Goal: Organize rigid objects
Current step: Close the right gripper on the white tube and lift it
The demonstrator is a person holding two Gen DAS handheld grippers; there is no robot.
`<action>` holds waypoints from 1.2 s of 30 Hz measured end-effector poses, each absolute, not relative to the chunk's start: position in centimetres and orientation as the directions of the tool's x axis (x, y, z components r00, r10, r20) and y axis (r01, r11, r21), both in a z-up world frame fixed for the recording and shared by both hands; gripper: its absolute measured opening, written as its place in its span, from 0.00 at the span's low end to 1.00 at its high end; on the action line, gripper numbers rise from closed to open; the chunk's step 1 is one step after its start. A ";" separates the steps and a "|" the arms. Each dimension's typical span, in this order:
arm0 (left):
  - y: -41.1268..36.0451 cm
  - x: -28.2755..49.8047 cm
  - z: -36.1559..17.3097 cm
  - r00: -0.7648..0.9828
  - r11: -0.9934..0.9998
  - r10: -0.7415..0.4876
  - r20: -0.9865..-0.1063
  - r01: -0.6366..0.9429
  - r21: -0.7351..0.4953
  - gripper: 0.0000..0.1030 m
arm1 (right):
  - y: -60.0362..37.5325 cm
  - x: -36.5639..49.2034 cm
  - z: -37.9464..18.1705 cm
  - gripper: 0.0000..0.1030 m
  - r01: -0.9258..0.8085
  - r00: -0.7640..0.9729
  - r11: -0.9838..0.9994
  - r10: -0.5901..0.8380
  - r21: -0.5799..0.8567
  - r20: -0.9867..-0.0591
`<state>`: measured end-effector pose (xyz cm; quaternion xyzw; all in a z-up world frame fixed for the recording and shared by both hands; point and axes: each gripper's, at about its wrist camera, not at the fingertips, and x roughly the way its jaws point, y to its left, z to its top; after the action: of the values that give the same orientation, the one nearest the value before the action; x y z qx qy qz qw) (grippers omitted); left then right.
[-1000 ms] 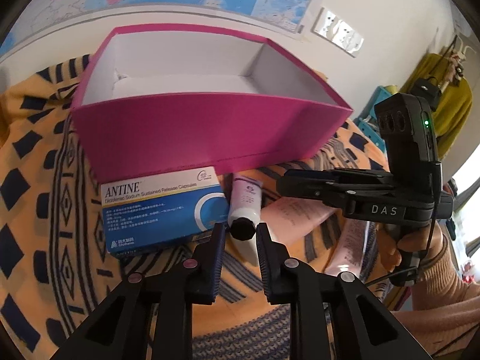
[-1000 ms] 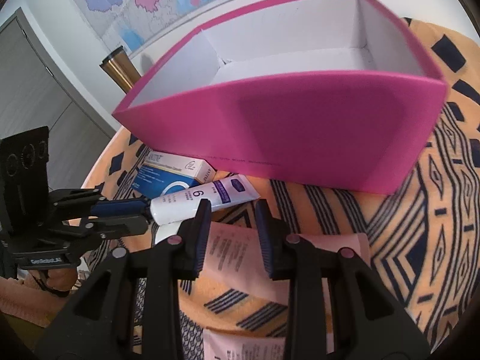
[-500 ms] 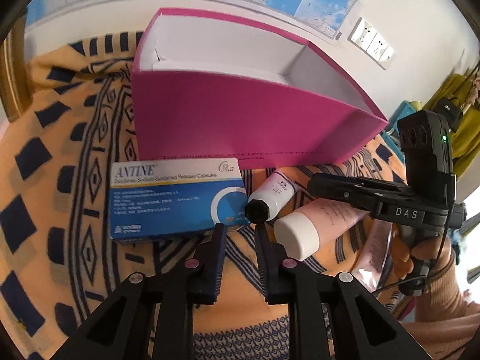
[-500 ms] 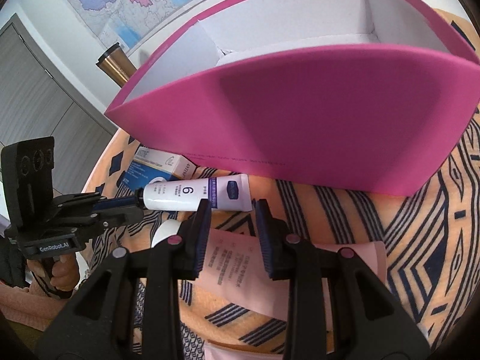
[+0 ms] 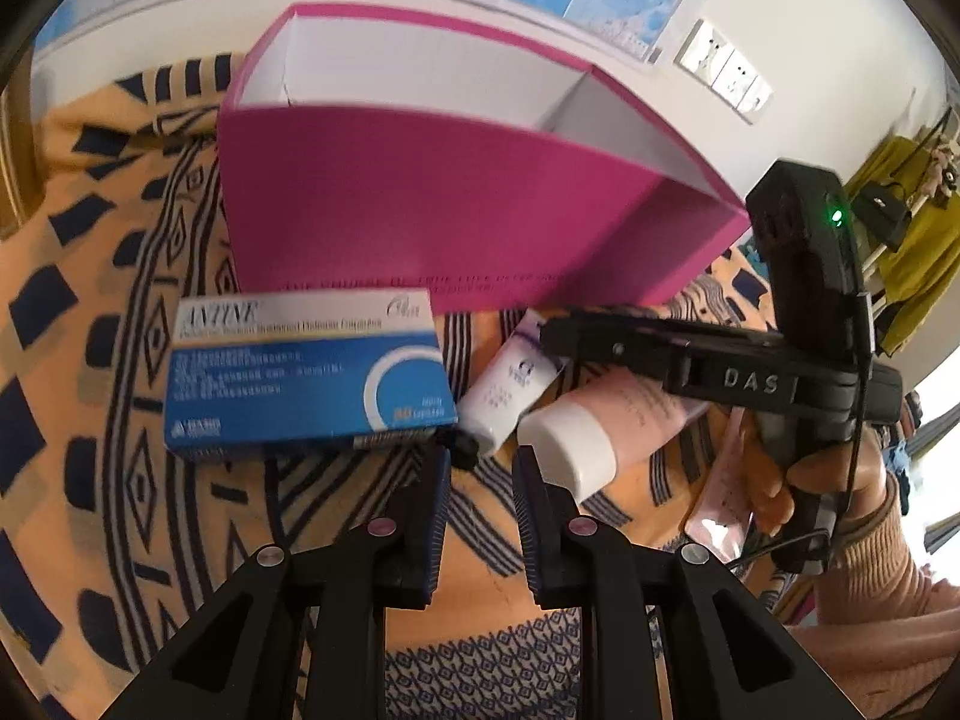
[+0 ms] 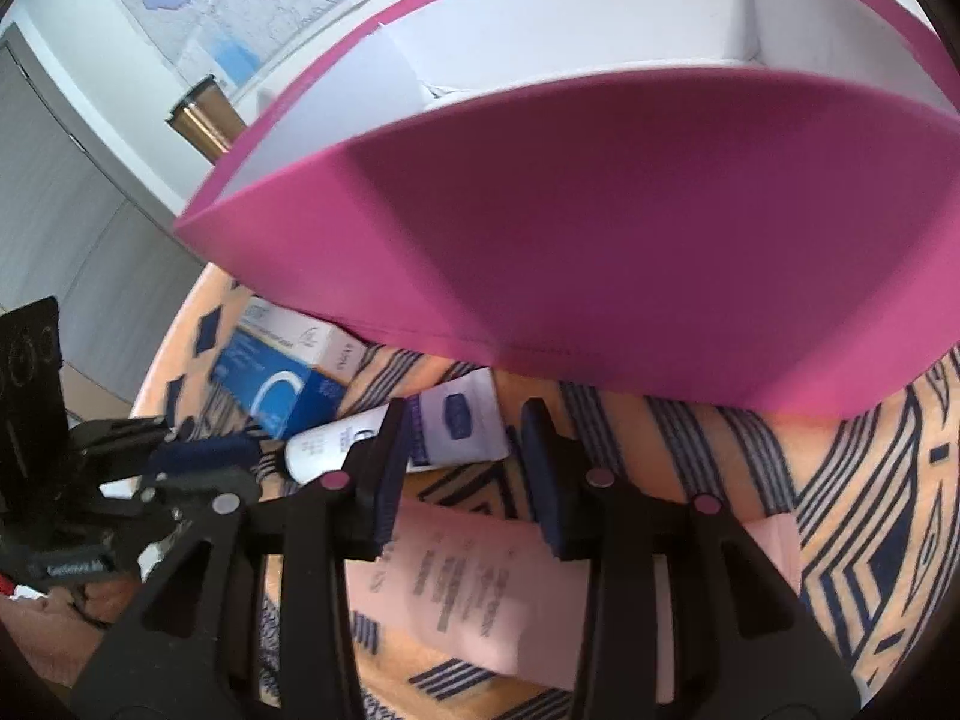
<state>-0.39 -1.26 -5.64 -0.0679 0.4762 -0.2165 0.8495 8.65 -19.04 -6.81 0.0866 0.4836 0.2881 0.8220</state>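
Note:
A magenta box (image 5: 456, 216) with a white empty inside stands on the patterned cloth; it also fills the right wrist view (image 6: 630, 228). In front of it lie a blue and white medicine carton (image 5: 306, 378), a small white tube with a black cap (image 5: 510, 384) and a pink tube with a white cap (image 5: 606, 420). My left gripper (image 5: 477, 468) is open, its tips just short of the white tube's black cap. My right gripper (image 6: 465, 450) is open over the white tube's flat end (image 6: 456, 426), with the pink tube (image 6: 480, 594) under it.
The orange and navy patterned cloth (image 5: 108, 360) covers the table. A metal tumbler (image 6: 204, 120) stands behind the box's left corner. A wall with maps and a socket plate (image 5: 726, 75) lies behind. The right gripper body (image 5: 720, 366) hangs above the tubes.
My left gripper has backed off the white tube and swung left. My right gripper has moved forward and down toward the box, over the white tube's flat end.

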 end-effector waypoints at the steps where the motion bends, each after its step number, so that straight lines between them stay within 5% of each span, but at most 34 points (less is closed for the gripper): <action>1: -1.2 -0.4 -5.8 0.447 0.897 -0.433 -0.783 0.299 -0.325 0.21 | -18.9 8.6 -6.8 0.41 -0.394 0.365 0.820 0.555 0.416 -0.748; 36: -3.4 -0.9 -4.0 0.488 0.891 -0.441 -0.753 0.339 -0.302 0.26 | -20.0 4.8 -3.9 0.44 -0.458 0.404 0.786 0.601 0.416 -0.690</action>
<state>-0.93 -3.42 -4.00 -0.0565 0.4521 -0.2268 0.8608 4.79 -19.99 -3.94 0.0803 0.4443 0.3175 0.8339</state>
